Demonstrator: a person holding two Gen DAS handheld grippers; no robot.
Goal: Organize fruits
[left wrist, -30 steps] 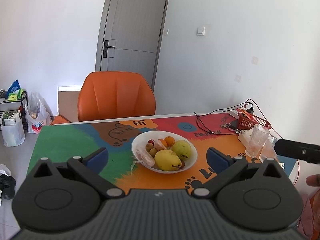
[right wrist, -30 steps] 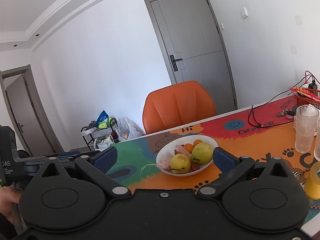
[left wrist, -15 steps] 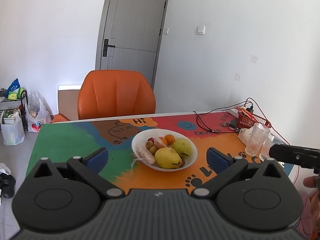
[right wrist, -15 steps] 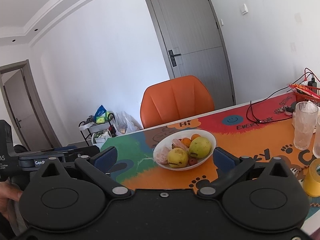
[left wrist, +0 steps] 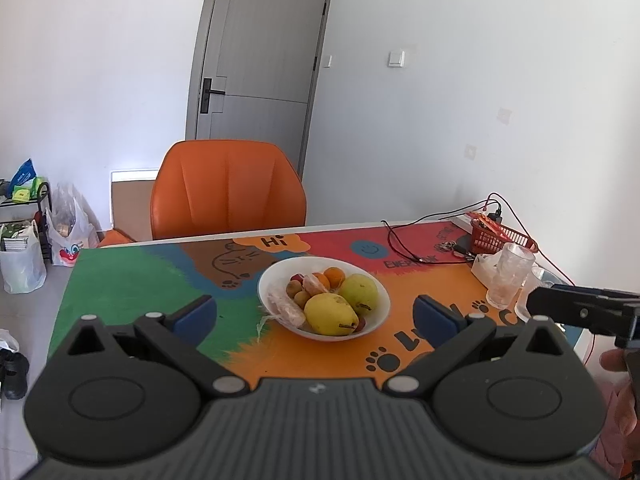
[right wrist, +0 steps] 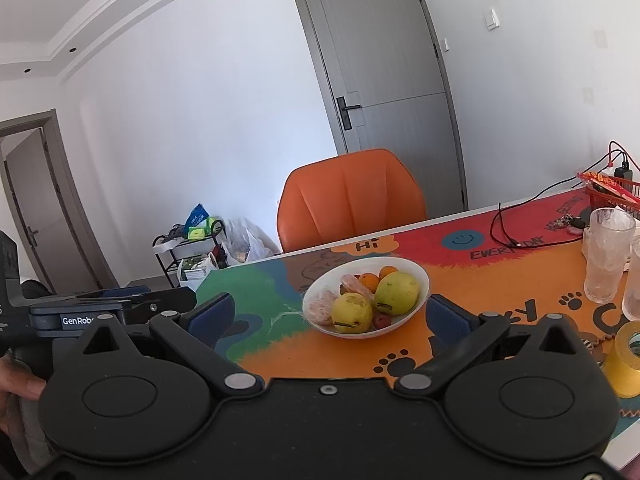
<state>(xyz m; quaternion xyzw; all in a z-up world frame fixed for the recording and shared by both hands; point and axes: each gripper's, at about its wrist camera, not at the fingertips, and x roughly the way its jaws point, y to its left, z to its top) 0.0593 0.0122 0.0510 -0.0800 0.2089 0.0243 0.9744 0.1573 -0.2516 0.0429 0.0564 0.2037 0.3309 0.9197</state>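
I count one white bowl [left wrist: 382,300] on the table, holding two large yellow-green pears [left wrist: 330,314], two small oranges [left wrist: 334,276], and two wrapped pinkish fruits [left wrist: 286,307]. There are a few small brown and red fruits [left wrist: 296,289] tucked between them, perhaps four, though they overlap too much to be sure. Off to the side I see two clear glasses [right wrist: 608,254], one red basket [left wrist: 498,238], one yellow tape roll [right wrist: 626,360] and one orange chair [left wrist: 226,192].
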